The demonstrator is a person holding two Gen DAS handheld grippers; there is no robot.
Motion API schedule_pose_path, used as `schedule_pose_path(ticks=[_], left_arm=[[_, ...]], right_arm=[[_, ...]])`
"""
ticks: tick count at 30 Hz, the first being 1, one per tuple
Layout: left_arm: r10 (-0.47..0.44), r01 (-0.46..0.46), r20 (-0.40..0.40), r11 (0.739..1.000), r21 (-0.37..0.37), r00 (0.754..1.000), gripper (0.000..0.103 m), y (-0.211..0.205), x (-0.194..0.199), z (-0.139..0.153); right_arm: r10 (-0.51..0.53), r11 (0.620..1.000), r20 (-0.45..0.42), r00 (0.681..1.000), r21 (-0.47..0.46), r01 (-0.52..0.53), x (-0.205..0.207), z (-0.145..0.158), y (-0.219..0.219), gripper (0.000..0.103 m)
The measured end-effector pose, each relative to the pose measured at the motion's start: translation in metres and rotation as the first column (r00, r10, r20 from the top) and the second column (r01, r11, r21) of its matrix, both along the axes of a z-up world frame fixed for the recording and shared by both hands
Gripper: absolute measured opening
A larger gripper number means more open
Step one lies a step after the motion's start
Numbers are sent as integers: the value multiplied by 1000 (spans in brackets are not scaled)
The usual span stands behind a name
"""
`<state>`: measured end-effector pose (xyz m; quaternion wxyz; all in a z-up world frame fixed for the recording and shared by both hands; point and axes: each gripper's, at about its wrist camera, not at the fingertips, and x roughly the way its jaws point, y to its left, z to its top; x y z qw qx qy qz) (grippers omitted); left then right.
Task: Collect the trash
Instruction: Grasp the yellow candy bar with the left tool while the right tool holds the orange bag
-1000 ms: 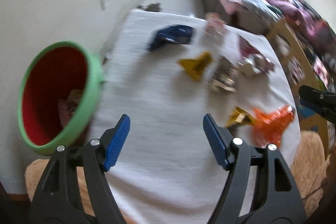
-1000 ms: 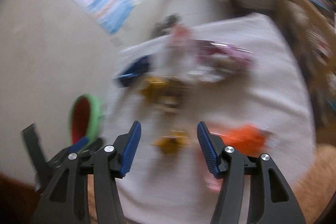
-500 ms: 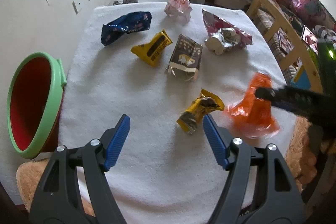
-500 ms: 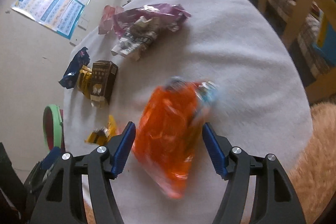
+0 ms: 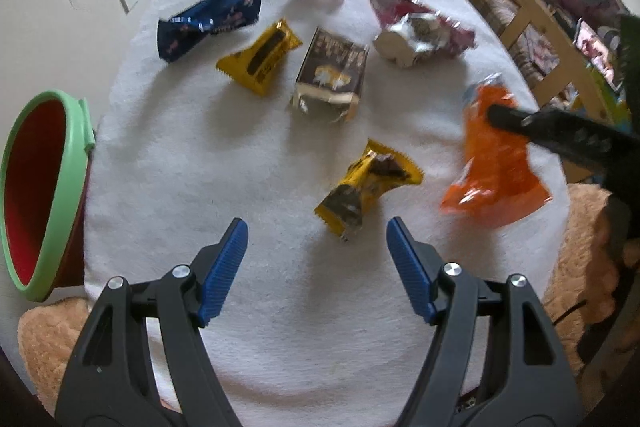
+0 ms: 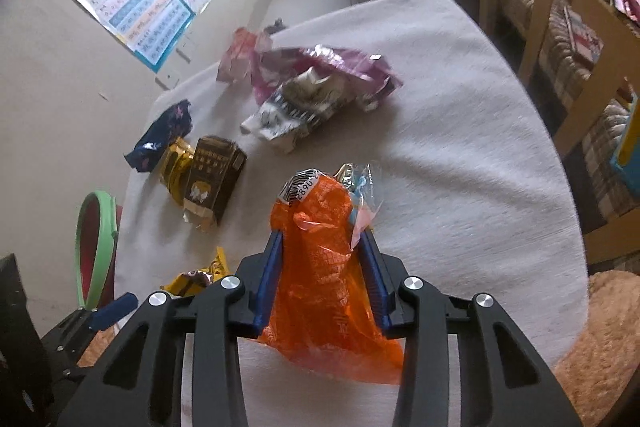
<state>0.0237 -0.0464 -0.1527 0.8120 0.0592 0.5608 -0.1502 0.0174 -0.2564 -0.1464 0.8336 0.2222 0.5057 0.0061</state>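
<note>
Trash collection had advanced: right tongs point(image 6: 320, 263), open a second earlier, were closing on the orange wrapper point(image 6: 320, 267), while left tongs point(image 5: 316, 267) hung released above the bench point(image 5: 200, 163).

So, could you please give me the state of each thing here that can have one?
Right gripper: jaws closing on the orange plastic wrapper.
Left gripper: open, empty.
Green-rimmed red bin: tipped toward the white cloth-covered table.
Brown snack carton: torn open, lying flat.
Crumpled yellow wrapper: lying loose.
</note>
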Motion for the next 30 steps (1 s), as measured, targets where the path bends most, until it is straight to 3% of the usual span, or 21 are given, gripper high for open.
schedule_pose_path(ticks=[4,10,15,16,19,22,30], left_arm=[[-16,16,-27,1000,-2,1000,69,-6,1,-9],[-56,56,-6,998,7,998,69,-20,12,-7],[-132,133,-14,989,63,991,69,-40,24,-16],[-133,135,-25,989,60,991,66,-41,26,-19],[-126,129,-88,991,30,988,40,-42,31,-28],[-123,127,-97,991,30,988,27,-41,27,-31],[-5,7,-146,1000,14,989,24,-15,21,-25]], right_arm=[[-15,1000,-15,1000,22,15,0,-6,-3,38],[0,1000,-6,1000,-1,0,0,-3,0,38],[-8,1000,-10,1000,8,8,0,-4,-2,38],[-10,1000,-12,1000,9,10,0,-5,-2,38],[-17,1000,-15,1000,17,17,-1,-6,-5,38],[-24,999,-17,1000,24,24,-1,-7,-8,38],[-18,1000,-18,1000,20,18,0,-9,-7,38]])
